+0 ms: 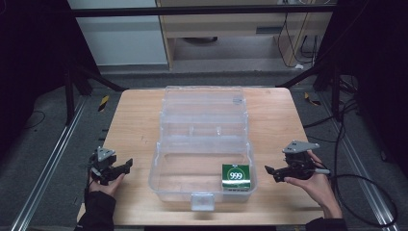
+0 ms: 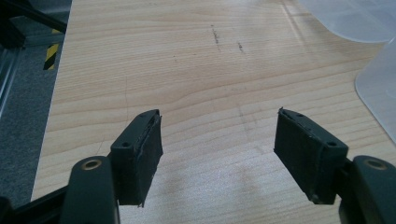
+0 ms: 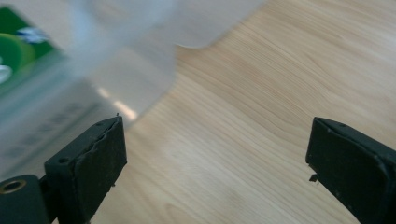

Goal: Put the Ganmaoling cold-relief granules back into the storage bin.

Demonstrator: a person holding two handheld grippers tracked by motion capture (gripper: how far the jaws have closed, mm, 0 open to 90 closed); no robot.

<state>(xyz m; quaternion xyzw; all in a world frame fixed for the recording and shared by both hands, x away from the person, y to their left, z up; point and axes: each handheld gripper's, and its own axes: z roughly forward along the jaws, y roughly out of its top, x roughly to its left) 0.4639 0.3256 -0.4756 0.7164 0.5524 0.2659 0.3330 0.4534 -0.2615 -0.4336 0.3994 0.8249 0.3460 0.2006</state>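
Green box (image 1: 236,175) in clear case (image 1: 166,180), just beside right hand-held gripper (image 1: 269,170)

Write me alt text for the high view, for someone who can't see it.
A clear plastic organizer box lies open on a wooden table, with a green carton marked 999 in its near right corner. A person's hands hold the left gripper and right gripper on either side, both empty with jaws apart.

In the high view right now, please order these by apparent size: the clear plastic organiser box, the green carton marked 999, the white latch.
1. Clear plastic organiser box, by far the largest.
2. Green carton marked 999.
3. White latch, only slightly smaller than the carton.
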